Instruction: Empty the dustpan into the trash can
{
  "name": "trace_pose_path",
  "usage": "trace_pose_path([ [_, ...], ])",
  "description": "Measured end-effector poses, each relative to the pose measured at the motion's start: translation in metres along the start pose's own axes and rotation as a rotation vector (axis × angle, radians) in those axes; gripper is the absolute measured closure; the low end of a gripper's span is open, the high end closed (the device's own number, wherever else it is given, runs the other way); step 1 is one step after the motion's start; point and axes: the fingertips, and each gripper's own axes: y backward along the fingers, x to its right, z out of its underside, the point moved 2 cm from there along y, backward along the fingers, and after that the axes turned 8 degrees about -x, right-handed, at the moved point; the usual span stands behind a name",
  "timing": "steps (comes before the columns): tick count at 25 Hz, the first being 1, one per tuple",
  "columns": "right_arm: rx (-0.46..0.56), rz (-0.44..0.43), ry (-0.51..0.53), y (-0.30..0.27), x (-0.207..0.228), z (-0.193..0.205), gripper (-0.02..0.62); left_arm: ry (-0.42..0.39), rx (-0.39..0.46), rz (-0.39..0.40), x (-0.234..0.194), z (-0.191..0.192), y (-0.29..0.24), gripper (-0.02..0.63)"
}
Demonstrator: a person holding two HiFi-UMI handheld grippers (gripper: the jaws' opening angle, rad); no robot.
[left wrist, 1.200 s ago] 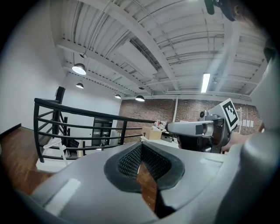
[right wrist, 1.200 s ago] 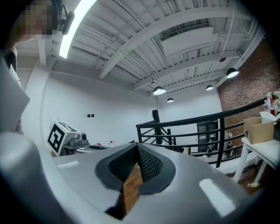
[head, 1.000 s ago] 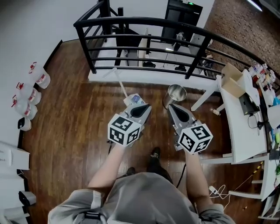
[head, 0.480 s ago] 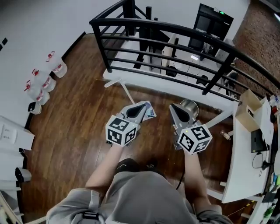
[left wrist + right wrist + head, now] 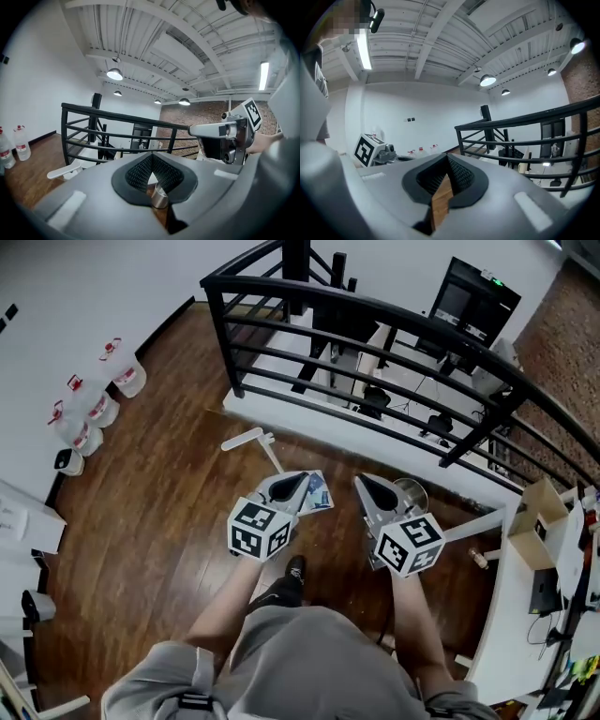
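Note:
The dustpan (image 5: 315, 493) lies on the wood floor with blue and white litter in it, and its white handle (image 5: 249, 439) points away to the upper left. My left gripper (image 5: 300, 478) hovers over the pan's near edge, shut and empty. A round metal trash can (image 5: 411, 493) stands to the right of the pan. My right gripper (image 5: 359, 481) is just left of the can, shut with nothing in it. In the left gripper view the can (image 5: 160, 197) shows through the gap under the shut left gripper (image 5: 152, 161), with the handle (image 5: 63, 171) at left. The right gripper (image 5: 446, 161) shows only floor below it.
A black railing (image 5: 375, 343) runs across just beyond the dustpan and can, with a drop behind it. Water bottles (image 5: 89, 413) line the left wall. A white desk with a cardboard box (image 5: 536, 521) stands at right. My shoe (image 5: 295, 568) is below the grippers.
Both grippers have travelled forward across the floor with the person. The dustpan and trash can, ahead of them before, now lie right at their tips. Both stayed shut.

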Motion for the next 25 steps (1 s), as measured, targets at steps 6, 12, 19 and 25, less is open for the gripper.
trace_pose_path([
  [6, -0.023, 0.016, 0.007, -0.049, 0.033, -0.020, 0.595, 0.014, -0.001, 0.016, -0.039, -0.017, -0.042, 0.601],
  [12, -0.050, -0.030, -0.015, -0.089, 0.042, -0.019, 0.595, 0.076, -0.039, -0.100, -0.085, 0.001, -0.056, 0.601],
  [19, -0.102, -0.120, -0.036, -0.117, 0.043, -0.011, 0.595, 0.108, -0.097, -0.291, -0.143, 0.046, -0.077, 0.601],
  [25, -0.132, -0.135, -0.069, -0.136, 0.048, 0.009, 0.595, 0.212, -0.157, -0.373, -0.193, 0.101, -0.098, 0.471],
])
